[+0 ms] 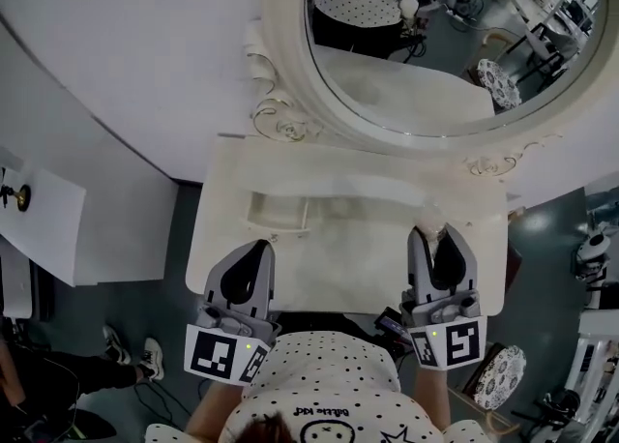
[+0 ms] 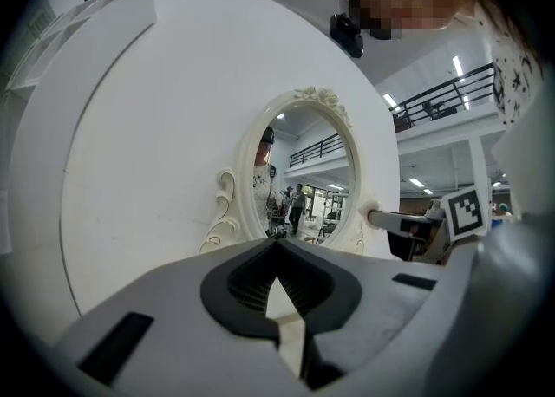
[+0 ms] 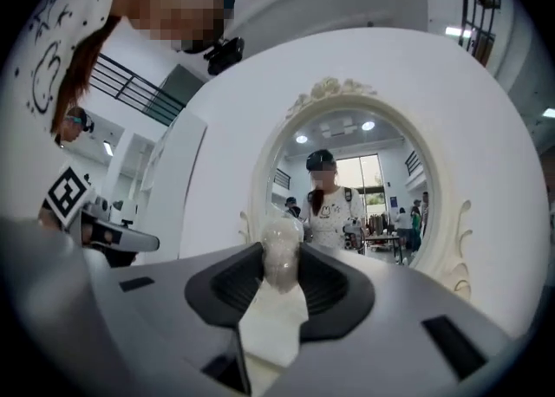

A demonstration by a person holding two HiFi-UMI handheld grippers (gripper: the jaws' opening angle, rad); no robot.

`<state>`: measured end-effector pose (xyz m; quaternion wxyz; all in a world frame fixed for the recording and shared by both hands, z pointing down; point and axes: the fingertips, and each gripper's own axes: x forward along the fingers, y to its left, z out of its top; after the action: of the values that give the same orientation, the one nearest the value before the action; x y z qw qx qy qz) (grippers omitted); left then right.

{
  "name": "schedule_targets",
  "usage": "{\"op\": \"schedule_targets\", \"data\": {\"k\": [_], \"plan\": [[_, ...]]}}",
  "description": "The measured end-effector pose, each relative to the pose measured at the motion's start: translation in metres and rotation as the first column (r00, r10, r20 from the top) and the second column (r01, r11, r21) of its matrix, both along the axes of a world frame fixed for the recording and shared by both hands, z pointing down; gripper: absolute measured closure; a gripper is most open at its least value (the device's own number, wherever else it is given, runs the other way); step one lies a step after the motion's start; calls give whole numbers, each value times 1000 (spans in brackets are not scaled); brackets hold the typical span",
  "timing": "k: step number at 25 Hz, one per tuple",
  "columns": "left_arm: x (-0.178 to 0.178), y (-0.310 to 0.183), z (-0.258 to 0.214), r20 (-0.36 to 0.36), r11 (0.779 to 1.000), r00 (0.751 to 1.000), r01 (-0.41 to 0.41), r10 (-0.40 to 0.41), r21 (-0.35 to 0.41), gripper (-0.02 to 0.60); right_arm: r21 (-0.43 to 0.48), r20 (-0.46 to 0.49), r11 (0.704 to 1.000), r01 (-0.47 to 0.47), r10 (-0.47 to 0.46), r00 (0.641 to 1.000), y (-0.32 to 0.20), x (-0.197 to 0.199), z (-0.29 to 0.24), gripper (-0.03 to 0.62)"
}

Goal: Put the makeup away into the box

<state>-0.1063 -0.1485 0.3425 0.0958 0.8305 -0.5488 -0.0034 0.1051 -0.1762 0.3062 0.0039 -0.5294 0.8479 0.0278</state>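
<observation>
**Head view.** A white vanity table (image 1: 338, 257) stands against a white wall under an oval mirror (image 1: 416, 54) with a scrolled frame. A shallow white box (image 1: 253, 211), open at the top, lies on the left half of the table. The glare on the table top makes its outline faint. The left gripper (image 1: 259, 244) hangs over the near left of the table, just near of the box. The right gripper (image 1: 435, 238) is over the near right, well apart from the box. At its tips sits the makeup item (image 1: 431, 229), seen here only as a small pale spot. Each gripper carries a marker cube (image 1: 224, 354) with black-and-white square codes. A line of cursive print crosses the person's dotted shirt (image 1: 329, 373), but it is too small to read with confidence.

**Left gripper view.** The jaws meet at their tips, leaving only a diamond-shaped gap between the dark ribbed pads (image 2: 247, 287). Through that gap only the white table shows; nothing is held. The mirror is ahead.

**Right gripper view.** The jaws are closed on the makeup item, which stands upright between the pads. It is a small, rounded, translucent piece with a frosted, speckled surface. No label or brand is visible on it. It is held facing the mirror, which reflects the person.
</observation>
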Motion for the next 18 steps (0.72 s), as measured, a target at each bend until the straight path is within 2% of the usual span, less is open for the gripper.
{"op": "schedule_targets", "data": {"k": [4,9,14,18], "plan": [[2,4,-11,-2,999,1000,-22,22,31,577,42,57,997,-57,55,997,27,23,-28,470],[8,7,-17,1,997,999,-49,49,54,577,40,110,992,-119,114,987,57,37,-44,470],[14,13,-19,14,995,997,-72,71,64,577,-5,103,992,-128,128,986,69,33,-28,470],[16,16,-19,14,995,997,-79,78,67,577,5,107,994,-111,110,988,70,24,-28,468]]}}
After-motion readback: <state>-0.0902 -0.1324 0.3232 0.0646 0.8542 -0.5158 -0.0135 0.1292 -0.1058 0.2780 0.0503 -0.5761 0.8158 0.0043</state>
